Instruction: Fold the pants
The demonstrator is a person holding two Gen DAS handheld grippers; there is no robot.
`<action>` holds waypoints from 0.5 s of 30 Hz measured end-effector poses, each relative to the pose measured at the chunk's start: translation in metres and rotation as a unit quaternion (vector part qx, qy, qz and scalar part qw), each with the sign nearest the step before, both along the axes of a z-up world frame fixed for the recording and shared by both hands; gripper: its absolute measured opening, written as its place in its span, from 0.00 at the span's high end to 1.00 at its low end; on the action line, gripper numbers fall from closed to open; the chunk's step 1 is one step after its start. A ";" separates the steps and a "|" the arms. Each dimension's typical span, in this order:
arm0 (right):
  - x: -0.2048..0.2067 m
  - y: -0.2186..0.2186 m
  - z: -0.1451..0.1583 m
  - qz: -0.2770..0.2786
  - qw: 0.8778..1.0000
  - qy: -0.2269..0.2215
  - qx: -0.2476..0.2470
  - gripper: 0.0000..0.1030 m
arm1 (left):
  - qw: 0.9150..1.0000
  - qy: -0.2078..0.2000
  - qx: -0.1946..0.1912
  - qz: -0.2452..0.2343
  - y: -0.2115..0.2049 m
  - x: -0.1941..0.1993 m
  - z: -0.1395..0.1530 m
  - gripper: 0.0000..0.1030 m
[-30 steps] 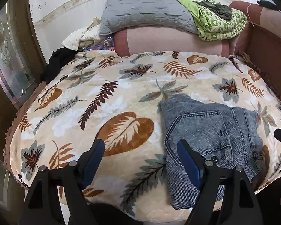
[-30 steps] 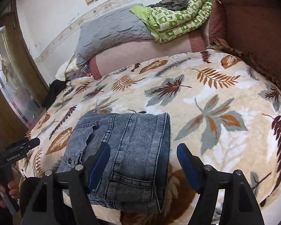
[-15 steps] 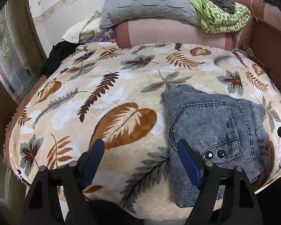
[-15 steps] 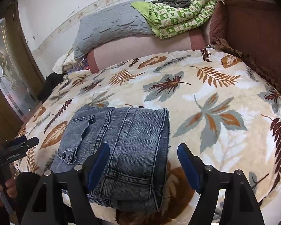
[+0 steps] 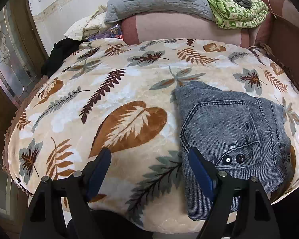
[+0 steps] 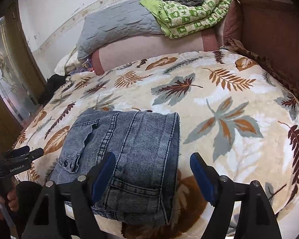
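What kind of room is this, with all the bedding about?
Most likely a bedroom in a home. A leaf-patterned blanket covers what looks like a bed, a grey pillow and a folded green quilt are stacked at its far end, and folded denim pants lie on the blanket.

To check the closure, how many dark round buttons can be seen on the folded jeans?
2. Both buttons sit side by side on the folded jeans, near the near edge of the back pocket, beside the left hand-held gripper. More may be hidden inside the folds.
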State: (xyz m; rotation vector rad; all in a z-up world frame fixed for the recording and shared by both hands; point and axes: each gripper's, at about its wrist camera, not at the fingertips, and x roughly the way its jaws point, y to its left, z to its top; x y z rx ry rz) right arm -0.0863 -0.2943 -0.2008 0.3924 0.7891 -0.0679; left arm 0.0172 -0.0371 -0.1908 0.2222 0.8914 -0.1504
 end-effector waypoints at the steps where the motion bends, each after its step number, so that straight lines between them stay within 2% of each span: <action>1: 0.000 0.000 0.000 0.000 1.000 0.001 0.000 0.22 | 1.000 0.001 0.001 0.000 0.000 0.000 -0.001 0.22; 15: 0.003 0.003 -0.002 0.003 1.000 0.008 -0.007 0.22 | 1.000 0.013 0.005 0.005 0.002 0.003 -0.009 0.22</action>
